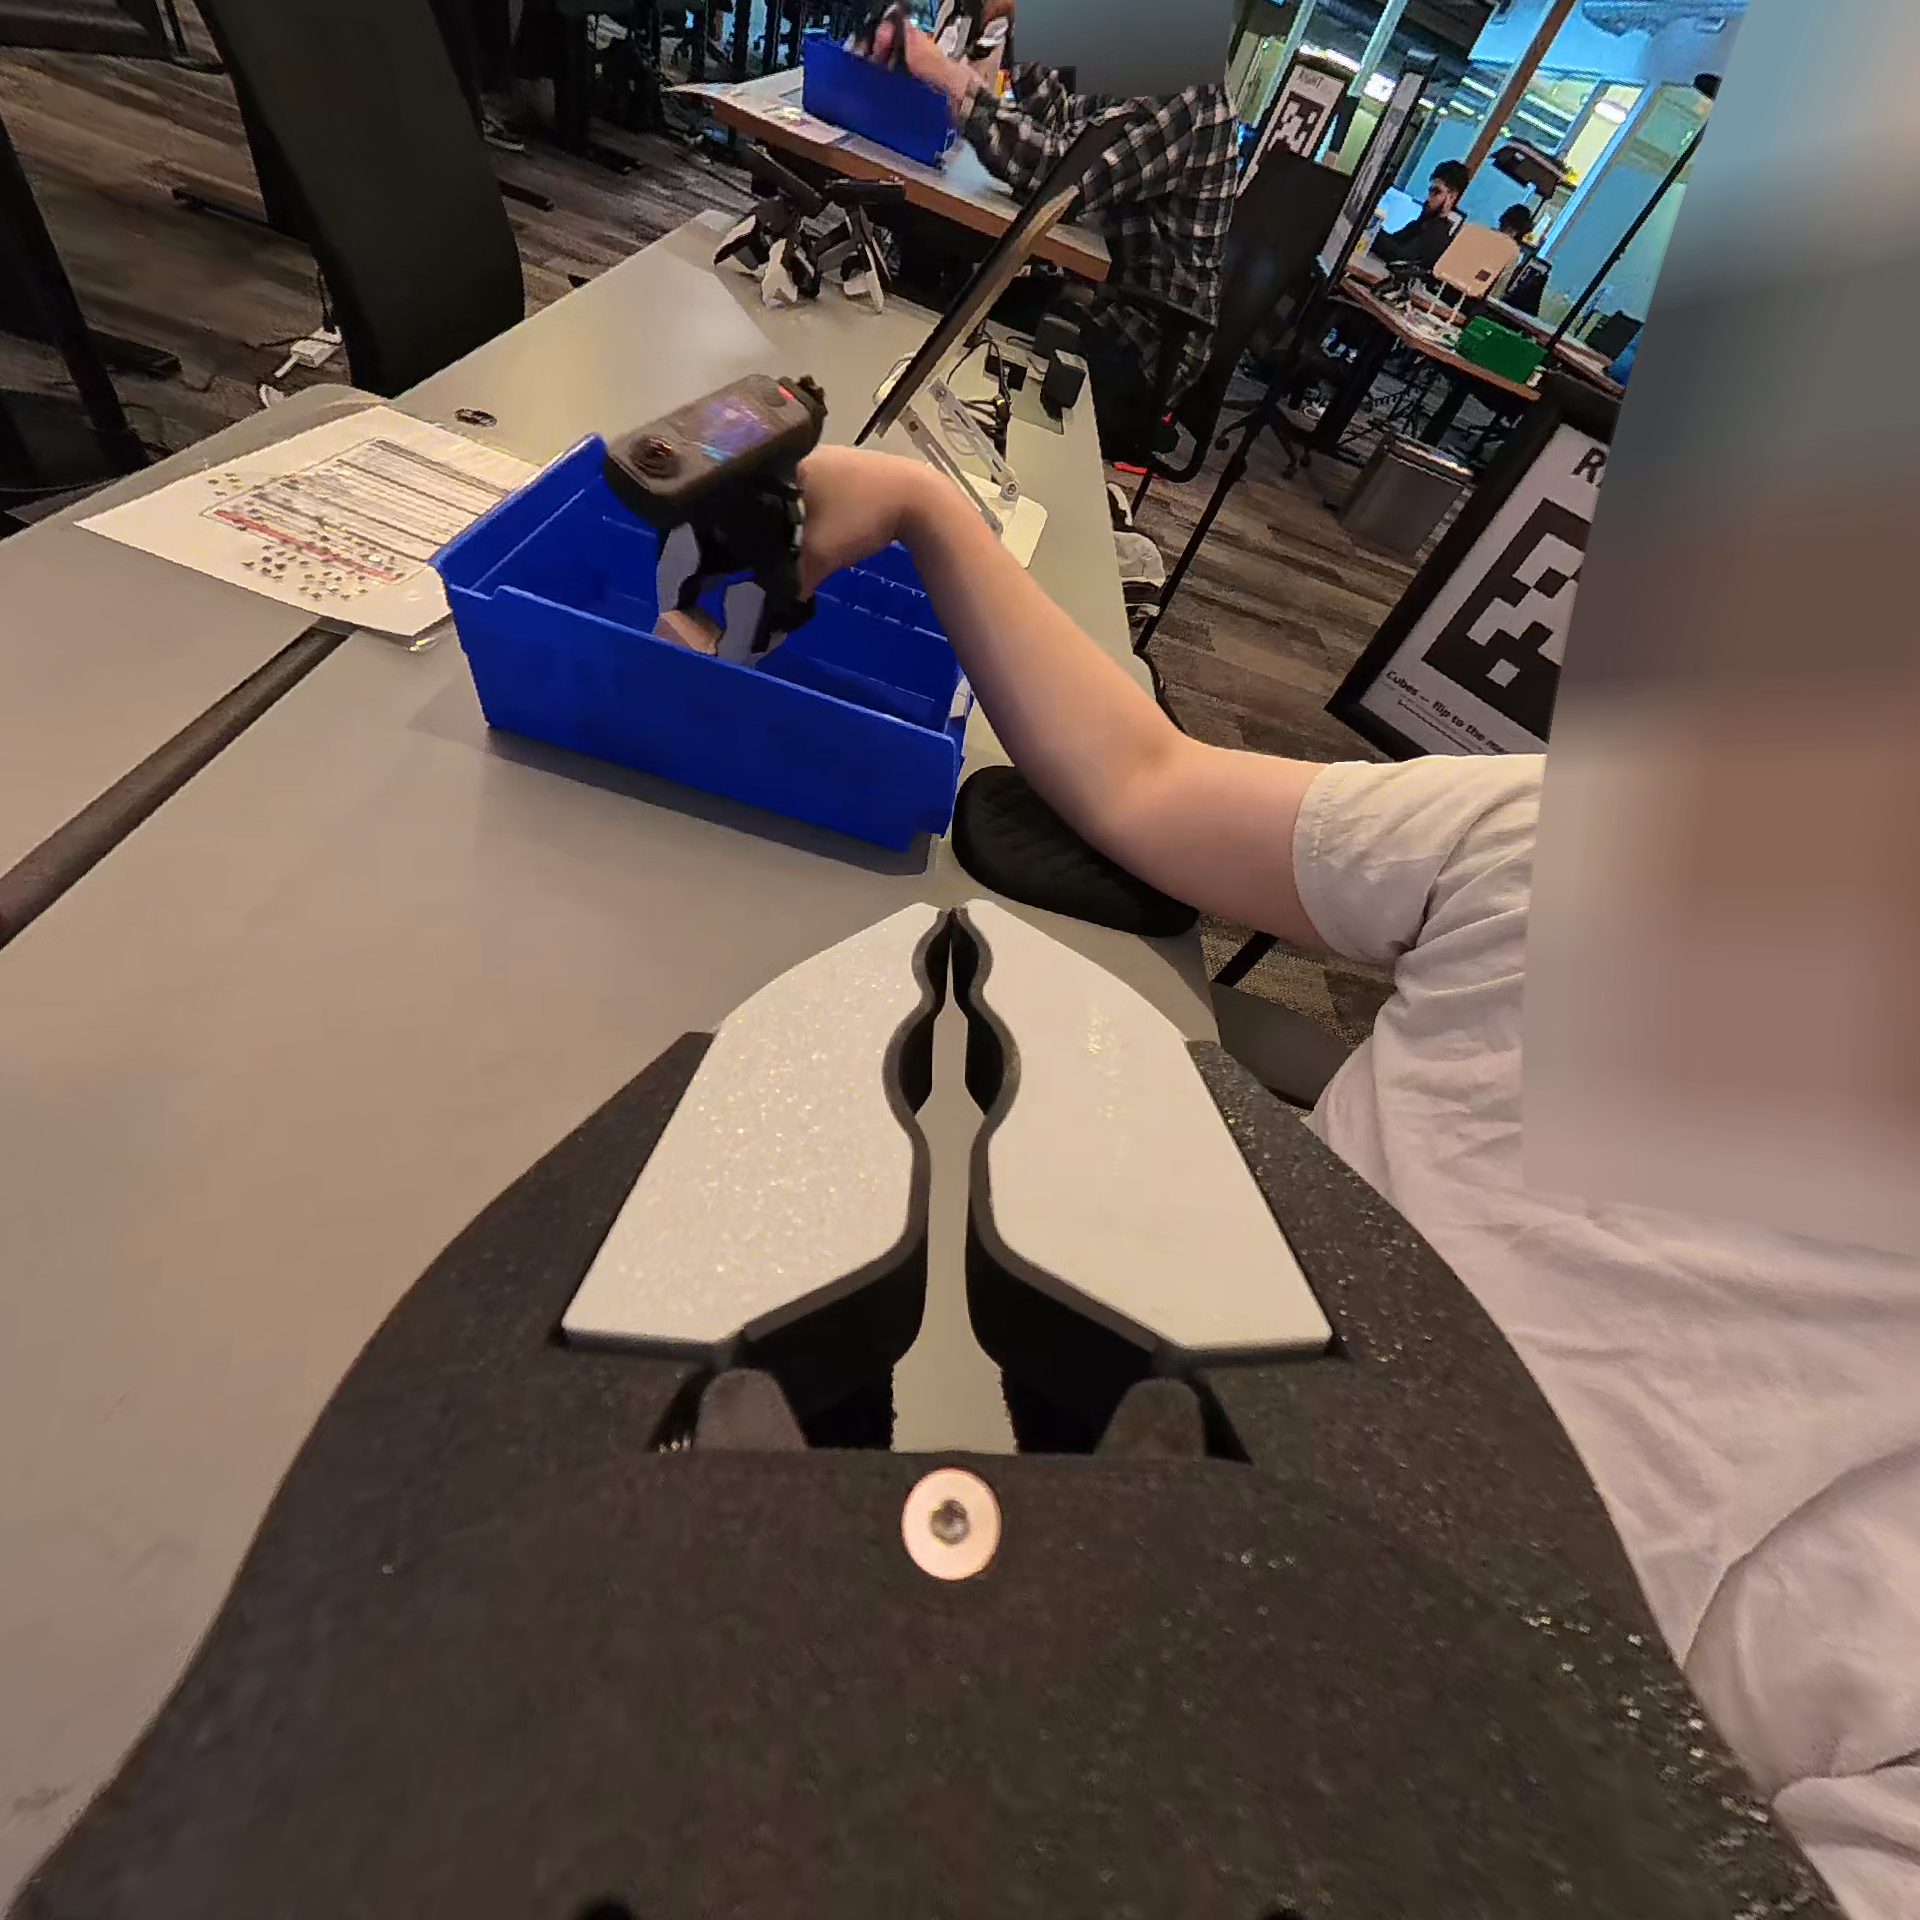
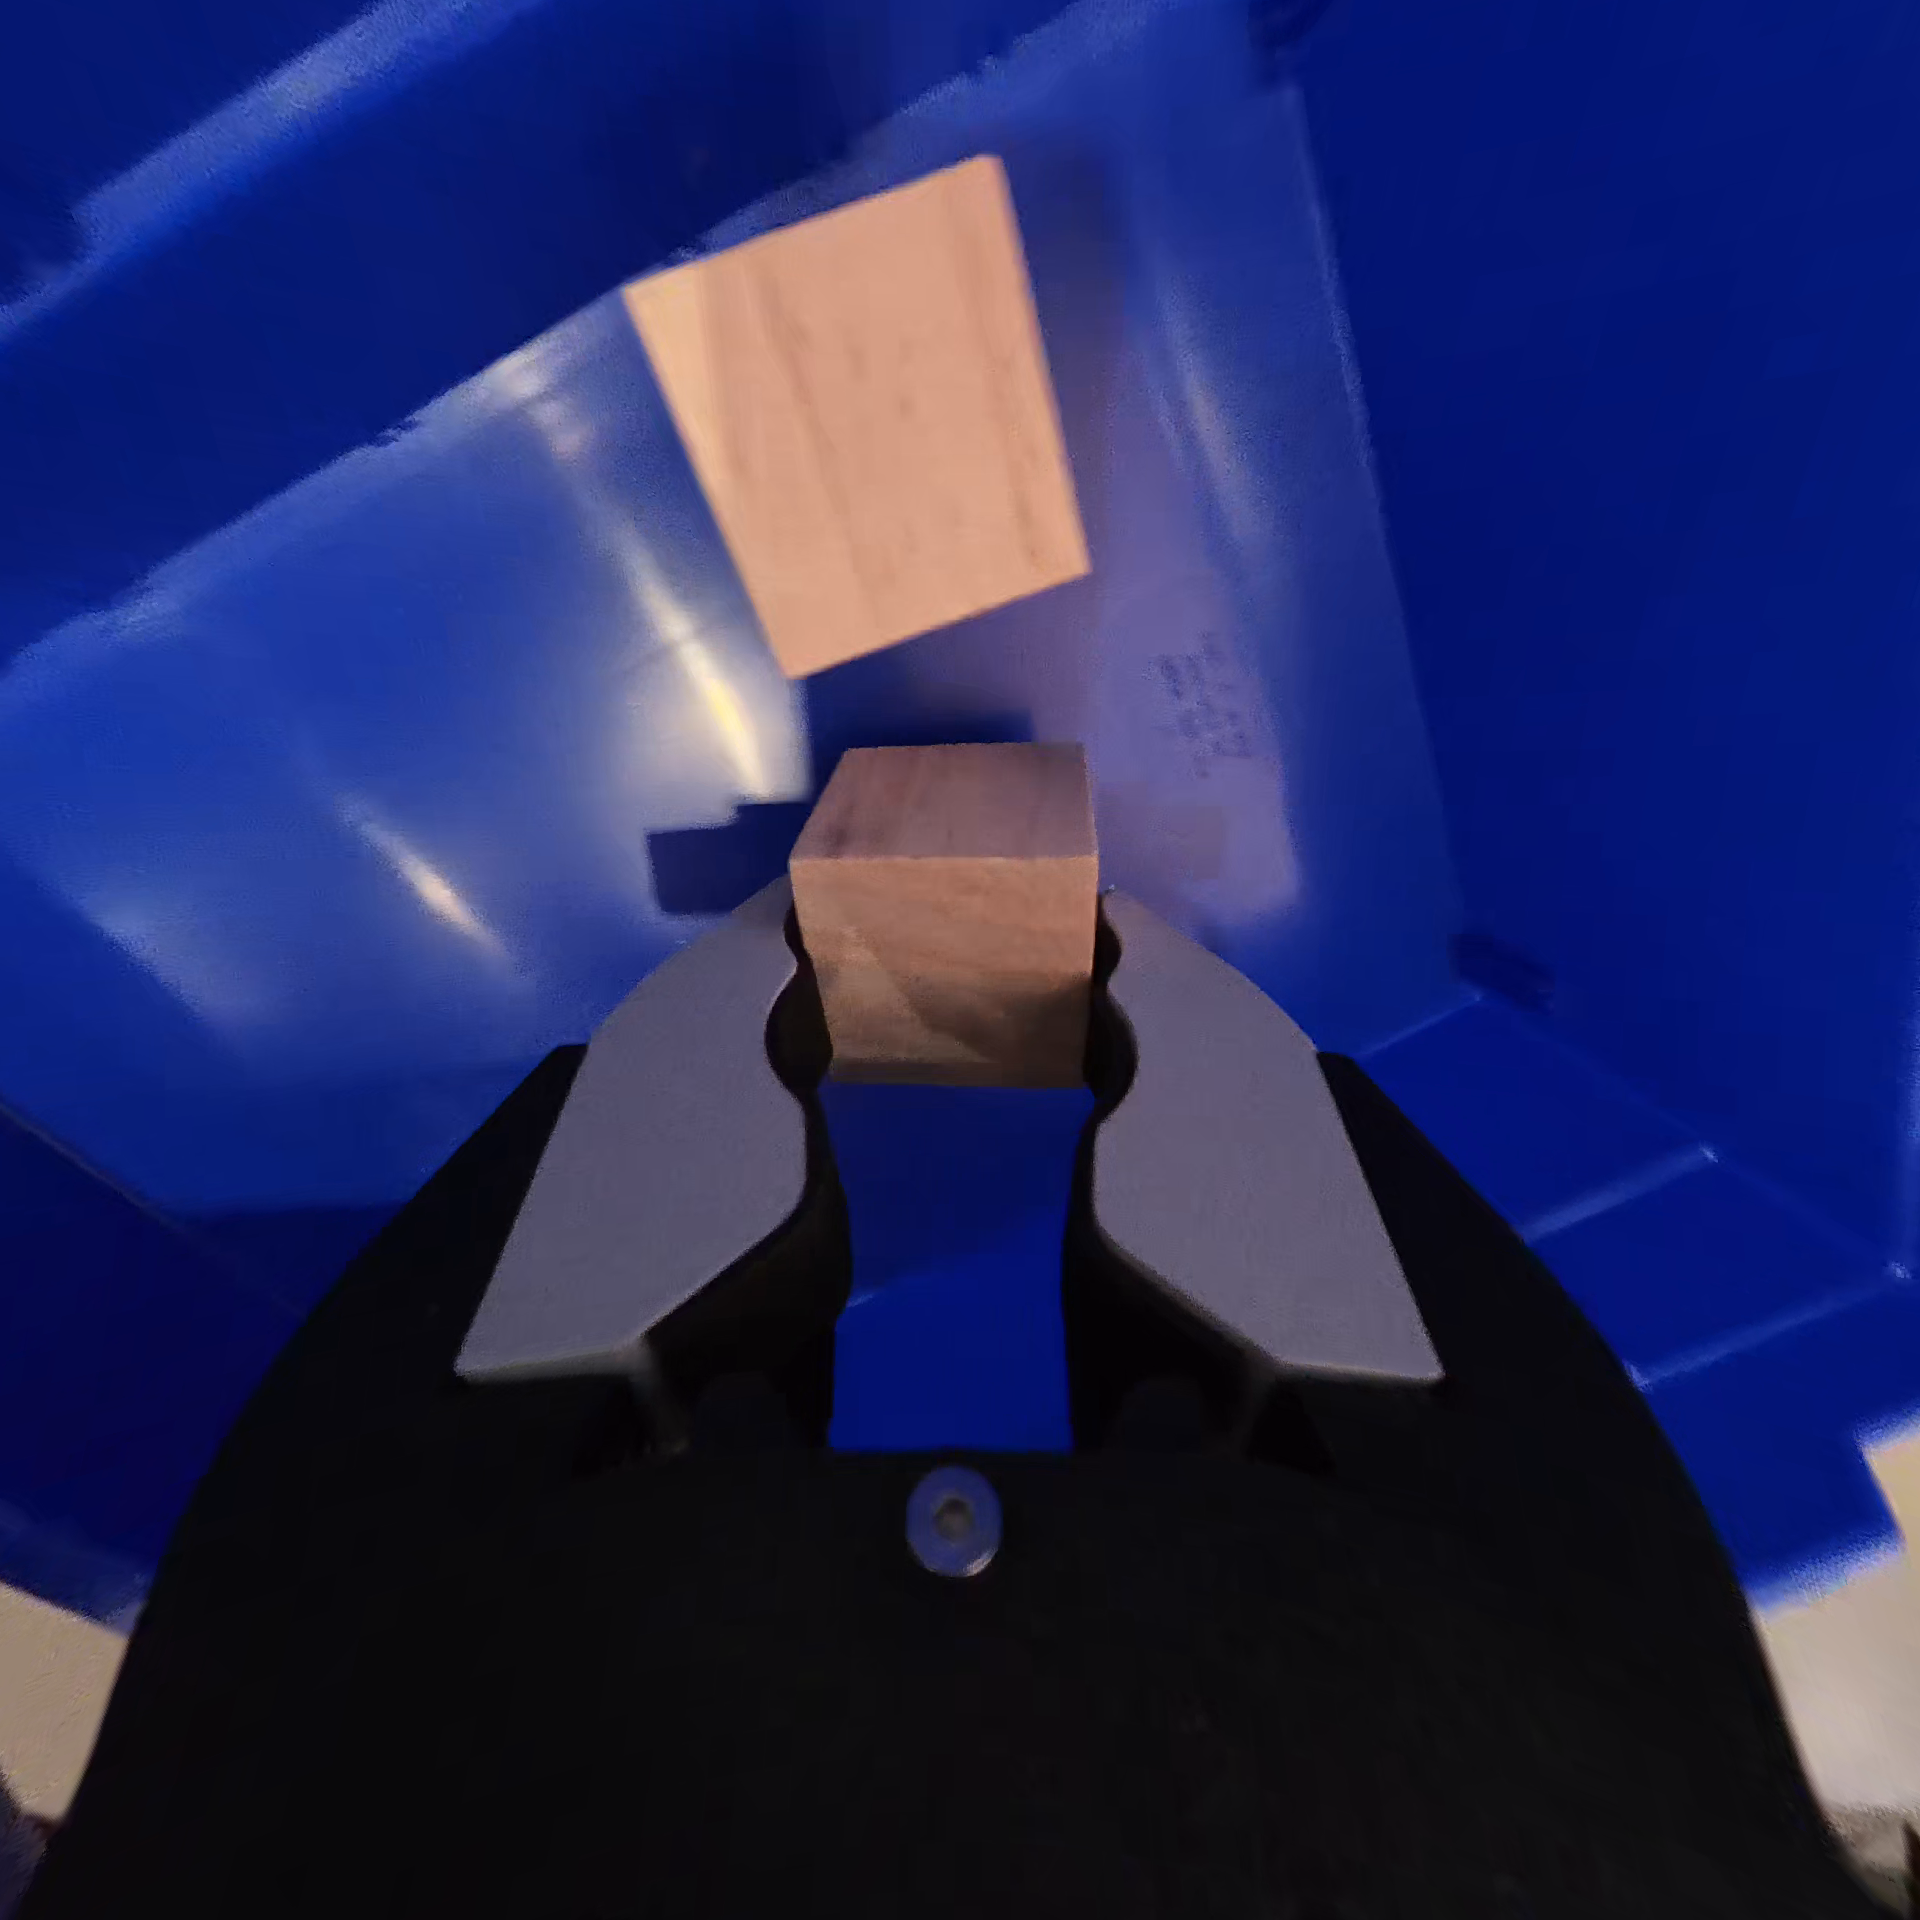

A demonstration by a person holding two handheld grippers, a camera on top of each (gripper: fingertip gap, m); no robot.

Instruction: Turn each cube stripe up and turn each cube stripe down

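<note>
Grey office table point(image 1: 260, 987) holds a blue plastic bin point(image 1: 717, 717). Inside it, the right gripper point(image 2: 948, 935) clamps a small plain wooden cube point(image 2: 951, 925); another wooden cube point(image 2: 862, 416) lies just beyond. Left gripper point(image 1: 953, 920) hovers clenched, empty, above the table.

no stripe visible on either cube point(image 2: 943, 925), far cube point(image 2: 862, 416) kinda blurry, right gripper point(image 1: 717, 613) motion-smeared, bin point(image 1: 717, 717) contents mostly hidden behind its wall
</note>
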